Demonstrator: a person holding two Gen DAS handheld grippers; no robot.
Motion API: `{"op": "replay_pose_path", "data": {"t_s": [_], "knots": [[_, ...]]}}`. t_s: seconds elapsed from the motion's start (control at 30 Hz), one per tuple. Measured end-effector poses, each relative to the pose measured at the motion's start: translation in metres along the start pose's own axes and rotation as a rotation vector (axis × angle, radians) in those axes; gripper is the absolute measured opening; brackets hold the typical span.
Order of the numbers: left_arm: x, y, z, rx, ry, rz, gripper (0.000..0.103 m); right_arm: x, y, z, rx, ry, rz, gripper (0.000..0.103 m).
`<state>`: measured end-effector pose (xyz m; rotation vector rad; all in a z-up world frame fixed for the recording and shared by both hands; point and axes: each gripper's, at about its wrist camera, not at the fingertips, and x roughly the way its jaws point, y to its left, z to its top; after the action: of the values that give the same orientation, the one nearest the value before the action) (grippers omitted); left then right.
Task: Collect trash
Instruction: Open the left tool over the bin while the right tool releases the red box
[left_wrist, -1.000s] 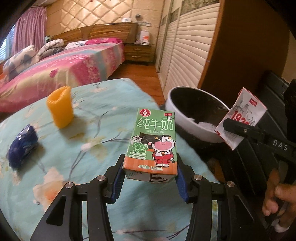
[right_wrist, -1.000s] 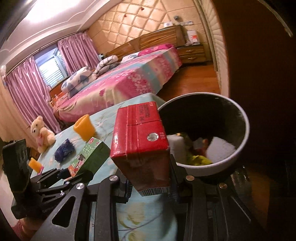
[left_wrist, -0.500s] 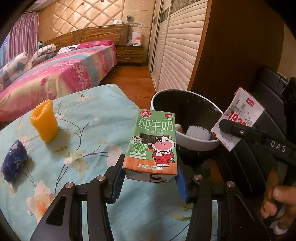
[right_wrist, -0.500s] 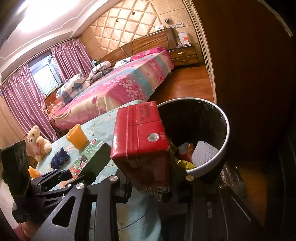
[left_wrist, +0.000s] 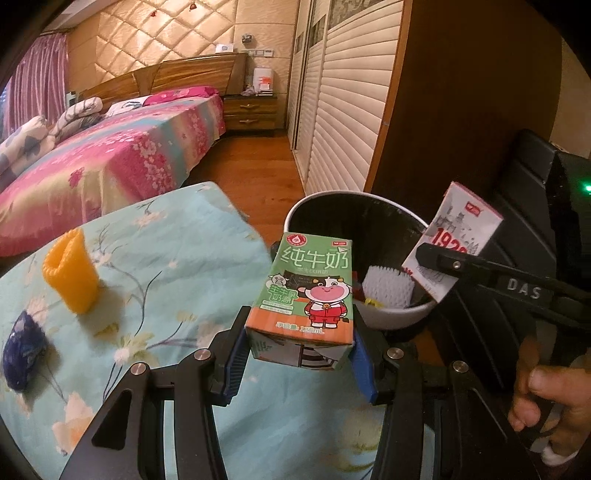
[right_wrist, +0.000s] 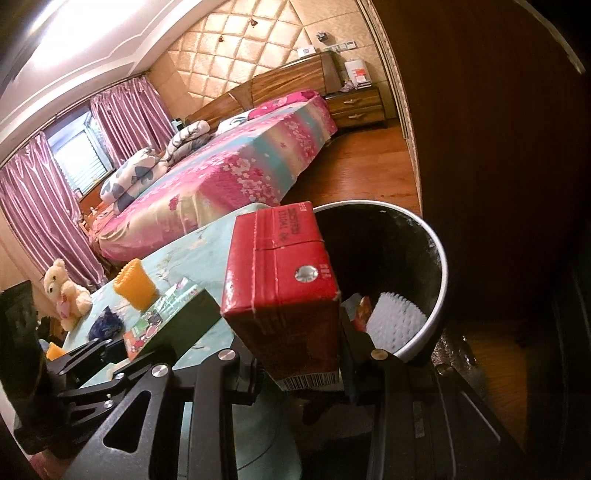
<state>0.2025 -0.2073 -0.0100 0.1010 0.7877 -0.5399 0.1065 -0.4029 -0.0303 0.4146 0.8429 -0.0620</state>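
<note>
A green milk carton (left_wrist: 301, 291) is clamped upright in the left hand-held gripper (left_wrist: 299, 354) above the desk (left_wrist: 177, 236) edge, just beside the trash bin (left_wrist: 391, 314). A red carton (right_wrist: 282, 291) is gripped by the right hand-held gripper (right_wrist: 303, 373), held near the bin's rim. An orange cup (left_wrist: 70, 271) and a blue wrapper (left_wrist: 24, 350) are left on the desk.

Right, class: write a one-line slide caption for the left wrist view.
Left gripper holds a green cardboard milk carton near the round black-lined bin.
</note>
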Motion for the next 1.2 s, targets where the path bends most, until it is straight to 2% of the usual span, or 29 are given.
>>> {"op": "replay_pose_path", "data": {"t_s": [0.6,1.2], "knots": [[0.048,-0.020,0.035,0.042,0.018,-0.010,0.047,0.026,-0.026,0.020,0.010,0.083,-0.052,0.033],[0.063,-0.026,0.043,0.054,0.038,-0.009,0.048,0.037,-0.036,0.028,0.018,0.131,-0.056,0.033]]}}
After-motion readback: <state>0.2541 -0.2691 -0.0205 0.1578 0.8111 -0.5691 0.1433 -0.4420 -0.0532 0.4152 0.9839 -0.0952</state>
